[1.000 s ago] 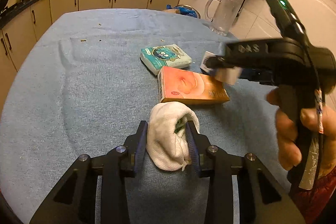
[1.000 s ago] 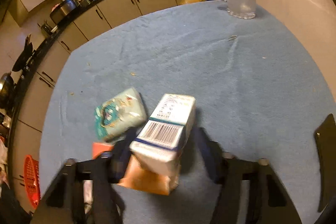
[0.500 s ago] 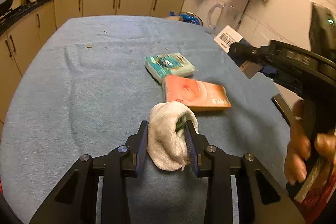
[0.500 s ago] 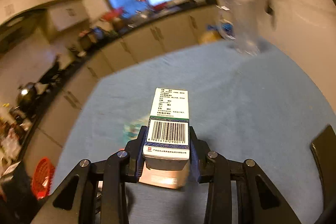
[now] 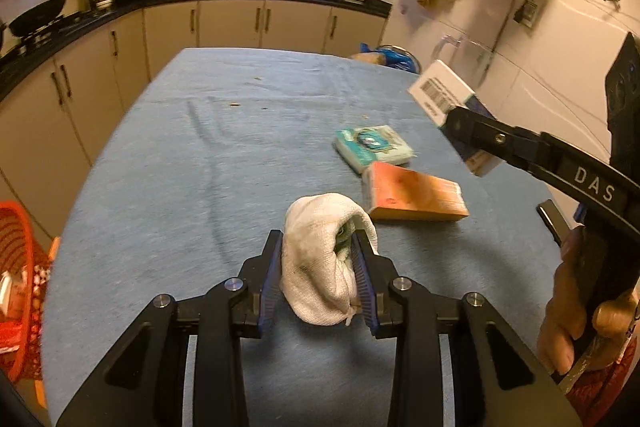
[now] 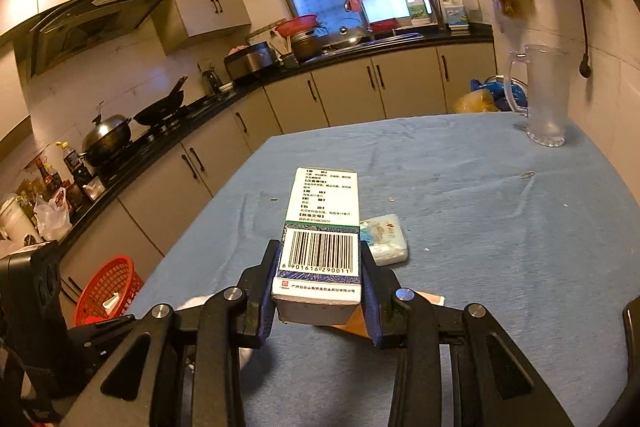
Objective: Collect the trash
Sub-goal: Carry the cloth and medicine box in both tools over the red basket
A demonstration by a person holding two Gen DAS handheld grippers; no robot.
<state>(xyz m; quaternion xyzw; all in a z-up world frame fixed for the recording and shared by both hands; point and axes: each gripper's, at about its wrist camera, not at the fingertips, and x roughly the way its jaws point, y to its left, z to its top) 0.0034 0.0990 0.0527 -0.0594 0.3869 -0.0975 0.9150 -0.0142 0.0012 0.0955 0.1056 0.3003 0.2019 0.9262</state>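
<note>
My left gripper (image 5: 318,267) is shut on a crumpled white cloth wad (image 5: 320,263) with something green inside, held just above the blue tablecloth (image 5: 180,195). My right gripper (image 6: 320,275) is shut on a white carton with a barcode (image 6: 322,227), lifted off the table; in the left wrist view that carton (image 5: 442,93) hangs high at the right. An orange box (image 5: 412,197) and a teal tissue pack (image 5: 372,147) lie on the cloth beyond the wad. The tissue pack (image 6: 384,237) also shows just past the carton.
A red basket (image 6: 106,291) stands on the floor at the table's left side. A clear glass pitcher (image 6: 546,95) stands at the far right corner. A dark flat object (image 5: 550,221) lies near the right edge. Kitchen counters run behind.
The right gripper closed on the carton, lifted it off the orange box and levelled out. The left gripper rose slightly with the cloth wad still held.
</note>
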